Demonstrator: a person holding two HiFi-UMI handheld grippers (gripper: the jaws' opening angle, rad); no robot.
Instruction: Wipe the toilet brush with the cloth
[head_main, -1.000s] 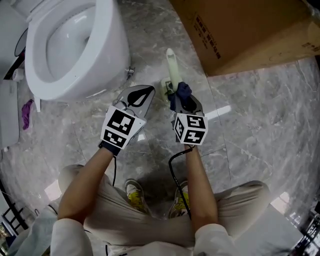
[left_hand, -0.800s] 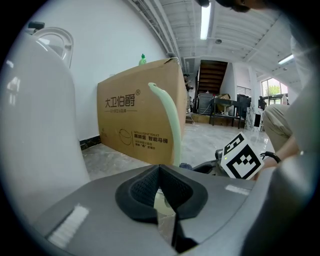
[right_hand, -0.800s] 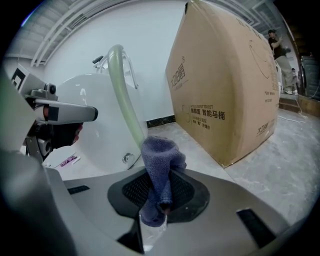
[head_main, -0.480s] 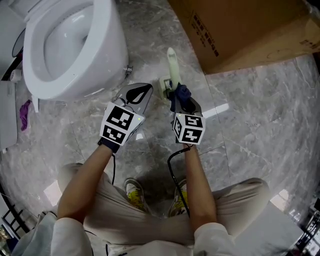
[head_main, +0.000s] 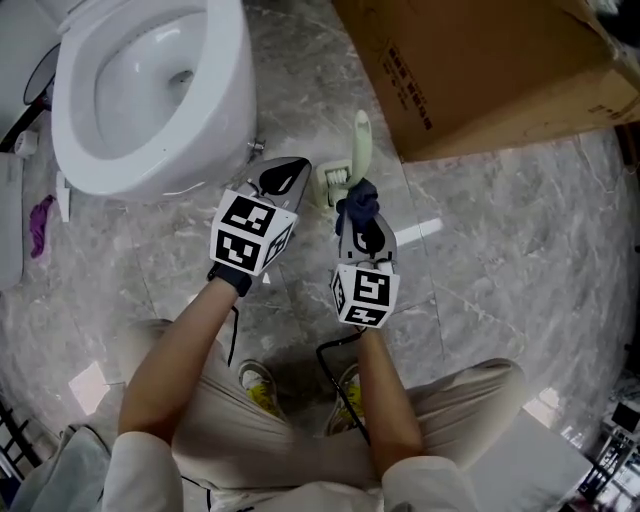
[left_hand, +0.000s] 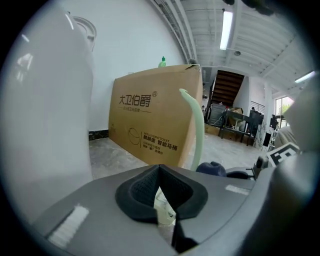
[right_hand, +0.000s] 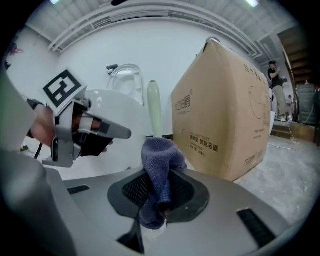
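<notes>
The toilet brush (head_main: 360, 140) has a pale green handle and stands upright in its holder (head_main: 333, 182) on the marble floor, between toilet and box. My right gripper (head_main: 357, 213) is shut on a dark blue cloth (head_main: 359, 194), and the cloth sits against the low part of the handle. In the right gripper view the cloth (right_hand: 159, 150) bunches up out of the jaws, with the handle (right_hand: 154, 110) rising just behind it. My left gripper (head_main: 285, 173) is shut, its tip just left of the holder and apart from it. The handle (left_hand: 198, 130) curves up ahead of it.
A white toilet (head_main: 150, 90) stands at the upper left, close to my left gripper. A large cardboard box (head_main: 490, 70) fills the upper right, right behind the brush. A purple rag (head_main: 40, 222) lies at the far left. The person's shoes (head_main: 262, 385) are below the grippers.
The right gripper's marker cube has swung back toward the person while the cloth stays at the low part of the handle. The left gripper has barely moved. The head view shifted slightly.
</notes>
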